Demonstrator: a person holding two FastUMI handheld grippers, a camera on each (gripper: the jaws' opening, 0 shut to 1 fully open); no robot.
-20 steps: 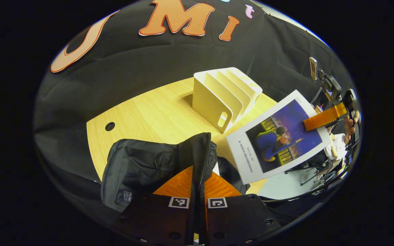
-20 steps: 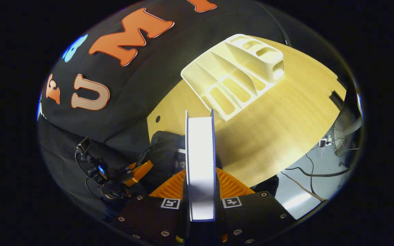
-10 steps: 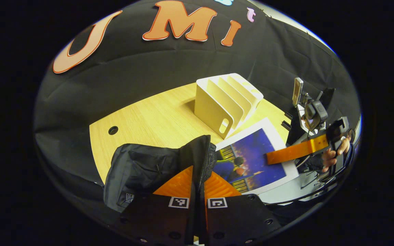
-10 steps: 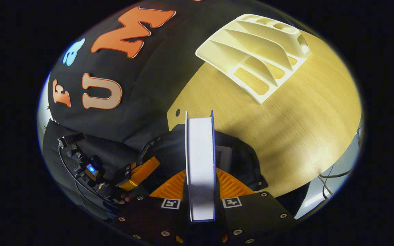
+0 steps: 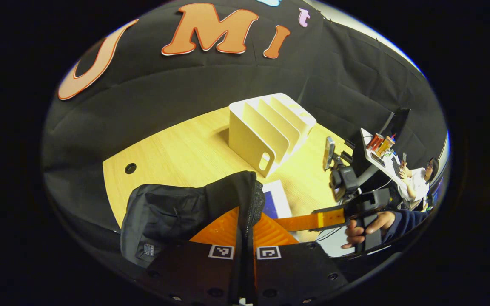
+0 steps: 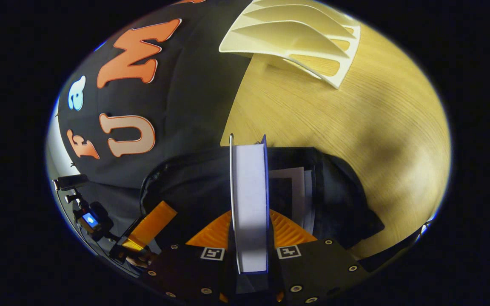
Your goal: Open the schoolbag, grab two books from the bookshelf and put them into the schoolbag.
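The wooden surface [image 5: 177,148] carries the white bookshelf [image 5: 266,125] and, nearer, the black schoolbag [image 5: 172,212]. The left hand-held gripper [image 5: 245,238] is clamped on the schoolbag's zippered rim. The right hand-held gripper [image 6: 249,238] grips a blue-covered book [image 6: 249,199] edge-on, partly inside the schoolbag's mouth, beside 1 book [image 6: 298,191] already inside.

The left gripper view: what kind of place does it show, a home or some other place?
Probably a recording booth in a lab or office, not a home. A black cloth wall hangs behind the light wooden table, and beyond the booth a person sits at a white desk.
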